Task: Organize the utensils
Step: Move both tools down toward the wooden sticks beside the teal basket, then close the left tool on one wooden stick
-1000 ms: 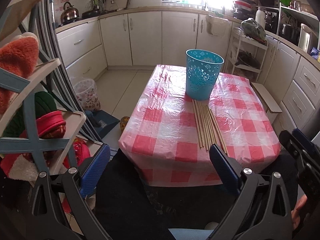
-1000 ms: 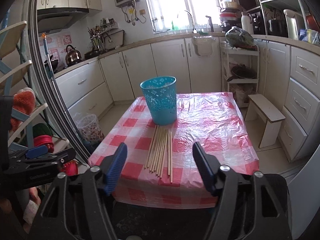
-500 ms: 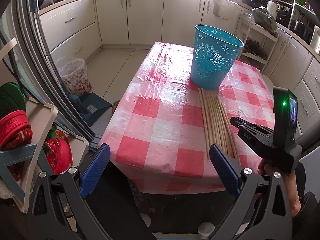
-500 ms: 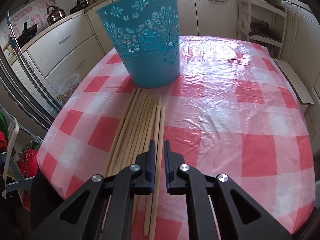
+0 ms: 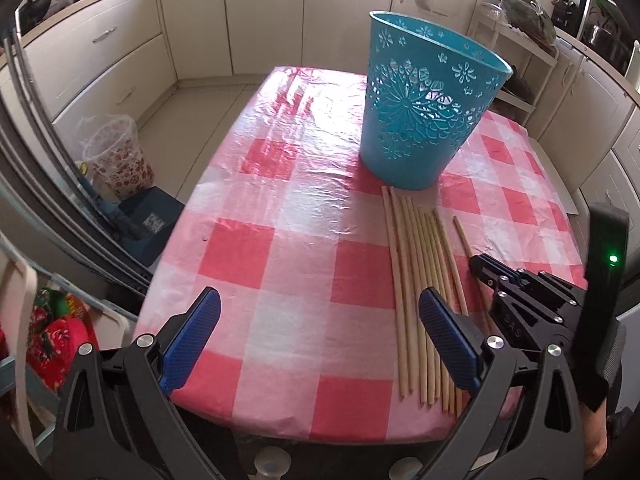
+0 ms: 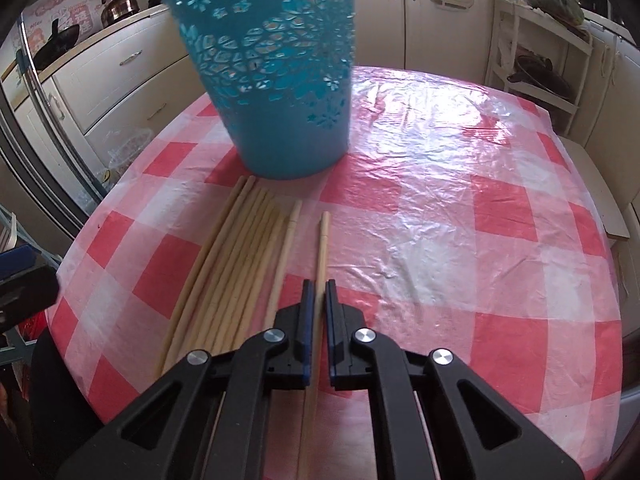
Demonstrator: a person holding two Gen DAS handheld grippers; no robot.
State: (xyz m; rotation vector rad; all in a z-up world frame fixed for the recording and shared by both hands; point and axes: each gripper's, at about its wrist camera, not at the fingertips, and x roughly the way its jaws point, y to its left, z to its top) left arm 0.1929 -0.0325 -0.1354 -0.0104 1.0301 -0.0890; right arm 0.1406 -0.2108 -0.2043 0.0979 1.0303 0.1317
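Note:
Several long wooden chopsticks [image 5: 416,280] lie side by side on the red-and-white checked tablecloth [image 5: 280,240], in front of a blue cut-out plastic bin [image 5: 424,108]. They also show in the right wrist view [image 6: 240,264], below the bin [image 6: 276,68]. My right gripper [image 6: 319,292] is shut on one chopstick [image 6: 322,240], the rightmost one, set a little apart from the row. It also shows in the left wrist view [image 5: 480,266]. My left gripper [image 5: 316,320] is open and empty above the table's near edge, left of the row.
A floral-patterned bin [image 5: 116,156] and a blue box [image 5: 148,220] stand on the floor left of the table. Cream cabinets [image 5: 200,24] line the back wall. A shelf rack [image 6: 540,52] stands at the right. A rack with red items [image 5: 52,340] is close on the left.
My right gripper has closed on the rightmost chopstick and drawn it apart from the row. Both grippers have moved closer over the table.

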